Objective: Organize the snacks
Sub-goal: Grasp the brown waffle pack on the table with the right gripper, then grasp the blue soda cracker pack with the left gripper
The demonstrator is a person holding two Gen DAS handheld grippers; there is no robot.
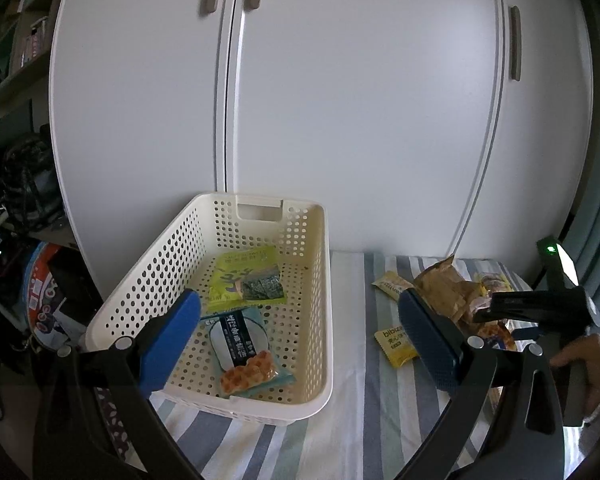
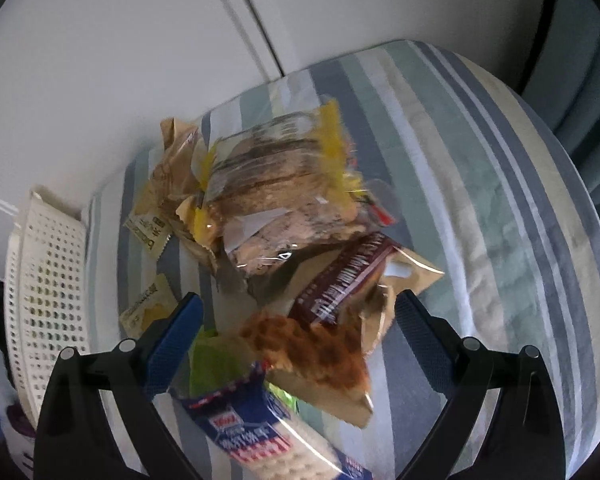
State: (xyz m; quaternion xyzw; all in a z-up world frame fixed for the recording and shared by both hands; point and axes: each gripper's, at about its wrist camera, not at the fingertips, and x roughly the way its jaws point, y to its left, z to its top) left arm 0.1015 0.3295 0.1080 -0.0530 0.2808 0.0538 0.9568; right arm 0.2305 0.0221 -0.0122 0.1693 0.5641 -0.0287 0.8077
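A white perforated basket [image 1: 308,364] stands on the striped cloth and holds a green seaweed packet [image 1: 246,278] and a blue waffle packet [image 1: 244,350]. My left gripper [image 1: 300,340] hangs open just above the basket's near end, with nothing between its fingers. To the right lies a pile of snacks: a clear bread bag [image 2: 284,188], a brown bar packet [image 2: 340,280], a waffle packet [image 2: 312,348] and a blue cracker packet [image 2: 260,436]. My right gripper [image 2: 298,312] is open over the near side of this pile, its fingers either side of the waffle packet.
White wardrobe doors [image 1: 340,100] rise right behind the cloth. Two small yellow packets [image 1: 394,346] lie between the basket and the pile. A hand [image 1: 584,364] holds the right gripper's black body [image 1: 540,308]. Clutter and shelves fill the far left.
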